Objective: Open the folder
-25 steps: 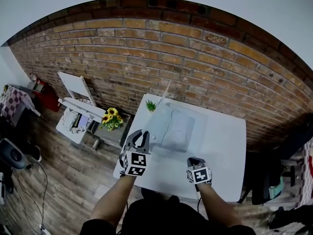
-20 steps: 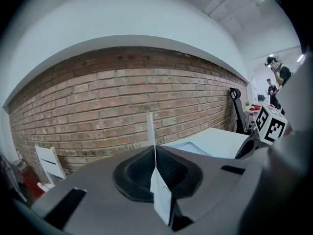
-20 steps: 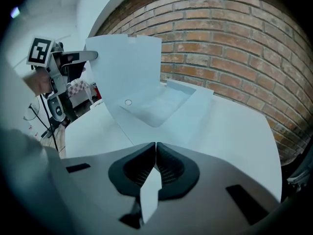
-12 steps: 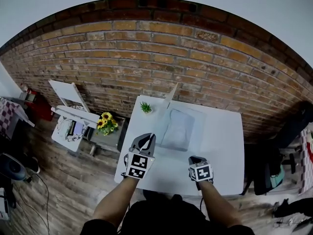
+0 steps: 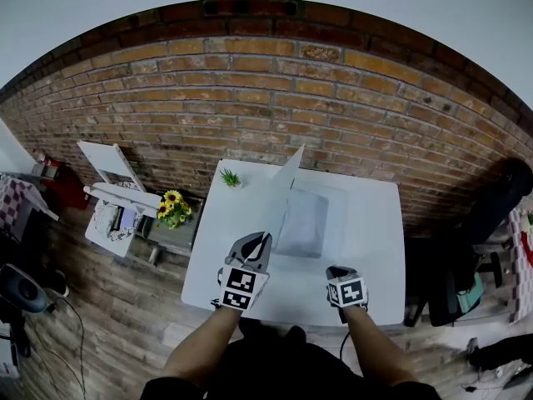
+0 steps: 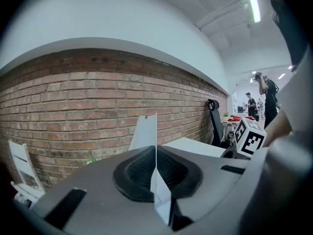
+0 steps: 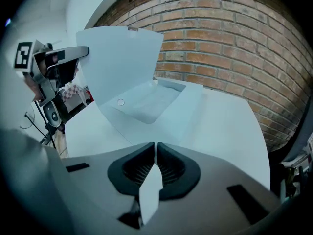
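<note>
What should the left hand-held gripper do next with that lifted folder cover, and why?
Probably swing the left hand-held gripper leftward and lay the translucent plastic folder cover flat on the white table. Its jaws are shut on the cover's edge, and the cover stands about upright, so the folder is only half open.

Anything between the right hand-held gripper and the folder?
No. The right gripper view shows only bare white table between the right hand-held gripper and the folder.

Office: brick wall [image 5: 250, 98], white desk [image 5: 371, 252], swivel chair [image 6: 213, 119].
</note>
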Motion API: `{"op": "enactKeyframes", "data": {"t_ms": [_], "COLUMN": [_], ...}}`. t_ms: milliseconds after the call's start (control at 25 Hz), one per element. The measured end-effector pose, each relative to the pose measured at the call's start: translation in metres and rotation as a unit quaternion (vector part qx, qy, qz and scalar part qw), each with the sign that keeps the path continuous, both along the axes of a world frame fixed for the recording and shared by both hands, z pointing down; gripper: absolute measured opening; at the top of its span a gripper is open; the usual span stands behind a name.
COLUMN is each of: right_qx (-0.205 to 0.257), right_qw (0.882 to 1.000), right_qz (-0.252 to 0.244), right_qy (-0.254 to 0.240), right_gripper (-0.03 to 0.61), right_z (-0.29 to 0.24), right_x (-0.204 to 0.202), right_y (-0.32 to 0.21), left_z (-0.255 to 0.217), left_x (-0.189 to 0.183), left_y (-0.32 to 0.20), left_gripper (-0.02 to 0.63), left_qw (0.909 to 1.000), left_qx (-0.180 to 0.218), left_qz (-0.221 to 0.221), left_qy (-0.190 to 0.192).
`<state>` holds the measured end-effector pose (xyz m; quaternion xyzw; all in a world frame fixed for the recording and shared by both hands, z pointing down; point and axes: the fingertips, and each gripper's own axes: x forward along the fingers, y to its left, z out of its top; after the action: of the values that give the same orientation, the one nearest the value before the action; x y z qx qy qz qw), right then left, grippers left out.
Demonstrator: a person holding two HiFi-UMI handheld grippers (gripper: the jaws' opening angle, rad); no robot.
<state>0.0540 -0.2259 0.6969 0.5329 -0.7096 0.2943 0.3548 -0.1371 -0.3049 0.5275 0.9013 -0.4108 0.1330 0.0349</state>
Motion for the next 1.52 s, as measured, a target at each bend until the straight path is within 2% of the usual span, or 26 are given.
{"op": "enactKeyframes", "data": {"t_ms": [120, 280, 520, 840, 1160, 1520], "right_qx": [0.009, 0.025, 0.005, -0.017, -0.022, -0.014], "right_qw": [1.0, 0.999, 0.999, 0.999, 1.0, 0.999], "right_qz": [-0.004, -0.029, -0.05, -0.039, -0.012, 0.032], "right_qy": [-0.006, -0.031, -0.019, -0.019, -0.014, 0.006], "right_gripper": [0.04, 0.055, 0.058, 0.054, 0.054, 0.052], "right_z": [-0.004, -0.01, 0.0, 0.002, 0.003, 0.004], "right_x": [0.01, 0.0, -0.013, -0.01, -0.007, -0.002], "right_y": [-0.003, -0.018, -0.024, -0.027, -0.026, -0.024], "left_z": [0.004, 0.009, 0.013, 0.04, 0.066, 0.087], "left_x": [0.002, -0.013, -0.051, -0.113, -0.152, -0.171], "left_y": [0.009, 0.012, -0.002, -0.017, -0.031, -0.037], "left_gripper": [0.02, 0.02, 0.025, 0.047, 0.074, 0.087], "left_qw": [0.9998, 0.9982, 0.9914, 0.9822, 0.9793, 0.9826], "left_qx": [-0.008, -0.01, -0.001, -0.024, -0.059, -0.079], "left_qz": [-0.018, -0.057, -0.116, -0.17, -0.181, -0.159], "left_qy": [0.004, -0.014, -0.061, -0.078, -0.069, -0.052]}}
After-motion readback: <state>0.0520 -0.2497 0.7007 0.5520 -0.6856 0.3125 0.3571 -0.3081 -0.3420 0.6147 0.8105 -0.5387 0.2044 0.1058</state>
